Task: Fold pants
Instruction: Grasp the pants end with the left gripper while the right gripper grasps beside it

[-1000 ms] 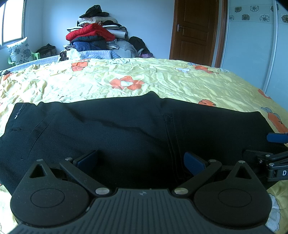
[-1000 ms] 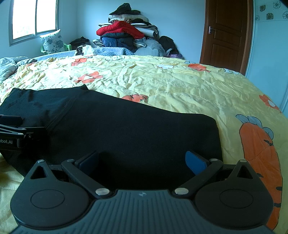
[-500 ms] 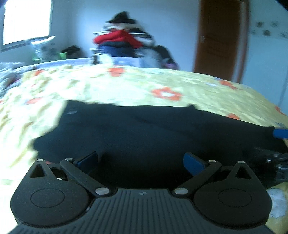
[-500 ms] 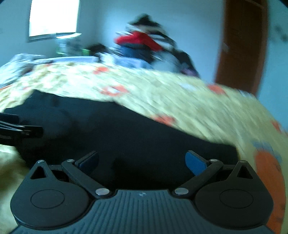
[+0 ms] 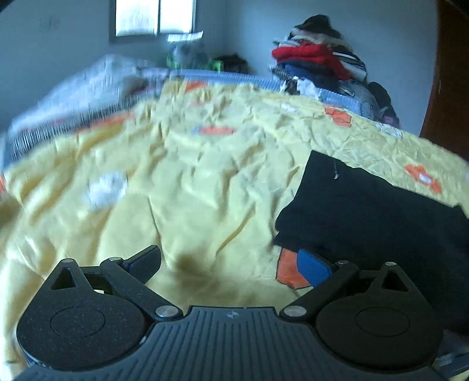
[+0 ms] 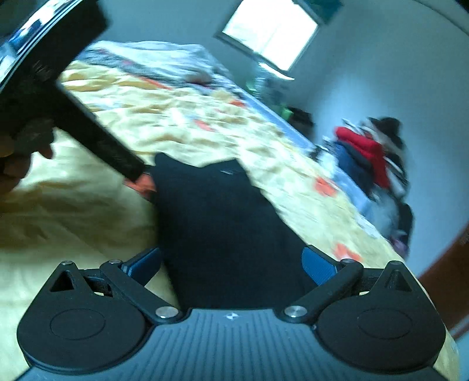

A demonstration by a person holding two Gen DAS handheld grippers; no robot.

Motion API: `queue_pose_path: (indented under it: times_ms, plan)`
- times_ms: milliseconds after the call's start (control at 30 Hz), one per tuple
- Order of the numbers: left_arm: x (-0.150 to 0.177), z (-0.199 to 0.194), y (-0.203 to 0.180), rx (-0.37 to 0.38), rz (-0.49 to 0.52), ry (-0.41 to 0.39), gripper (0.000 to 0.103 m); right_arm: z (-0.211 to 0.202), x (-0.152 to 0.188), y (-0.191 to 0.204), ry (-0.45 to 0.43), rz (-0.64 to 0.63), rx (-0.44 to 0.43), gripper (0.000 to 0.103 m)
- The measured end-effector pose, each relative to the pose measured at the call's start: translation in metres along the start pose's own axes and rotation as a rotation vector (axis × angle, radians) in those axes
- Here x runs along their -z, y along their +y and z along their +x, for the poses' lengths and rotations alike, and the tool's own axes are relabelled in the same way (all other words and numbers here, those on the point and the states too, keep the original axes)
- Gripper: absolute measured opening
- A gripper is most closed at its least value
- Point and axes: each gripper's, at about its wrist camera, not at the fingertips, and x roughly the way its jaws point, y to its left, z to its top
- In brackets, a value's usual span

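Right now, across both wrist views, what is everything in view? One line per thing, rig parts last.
pants: one, black, flat on the bedspread, ahead of the right gripper.
bedspread: one, yellow with orange prints, wrinkled, covering the bed.
clothes pile: one, red, blue and dark, at the far end.
window: one, bright, far wall.
door: one, brown, right edge.
left gripper: open, over bare bedspread, pants to its right.
right gripper: open, over the pants.
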Motion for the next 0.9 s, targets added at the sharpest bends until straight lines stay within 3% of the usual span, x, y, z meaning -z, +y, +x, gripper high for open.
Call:
queue_pose_path:
  times_ms: [100,200,333,367,400,467,500,633,767,900]
  plan:
    - [0.001,0.004,0.017,0.054,-0.079,0.054,0.094,0.019,-0.014,0.013,-0.008,-0.040,-0.014,0.103]
    - [0.000,0.000,0.020,0.075,-0.083,0.045,0.094,0.036,-0.023,0.022,-0.002,-0.080,-0.009,0.103]
    - [-0.009,0.000,0.025,0.194,-0.189,0.063,0.094,0.050,-0.026,0.044,-0.002,-0.158,0.041,0.101]
    - [-0.012,0.002,0.028,0.236,-0.233,0.071,0.095,0.053,-0.028,0.047,-0.003,-0.172,0.051,0.090]
    - [-0.015,0.007,0.029,0.282,-0.280,0.086,0.095,0.057,-0.030,0.049,0.003,-0.182,0.048,0.062]
    - [-0.019,0.016,0.034,0.377,-0.366,0.133,0.095,0.066,-0.032,0.054,0.028,-0.214,0.042,0.039]
    - [-0.020,0.022,0.035,0.422,-0.409,0.163,0.095,0.069,-0.031,0.057,0.025,-0.230,0.036,0.033]
    - [-0.023,0.043,0.033,0.581,-0.542,0.259,0.096,0.070,-0.031,0.059,0.004,-0.253,0.044,0.024]
    - [-0.023,0.069,0.024,0.714,-0.661,0.341,0.098,0.056,-0.037,0.030,-0.052,-0.056,-0.017,0.019]
    - [-0.032,0.090,0.011,0.780,-0.726,0.341,0.099,0.045,-0.039,-0.001,-0.082,0.096,-0.048,0.019]
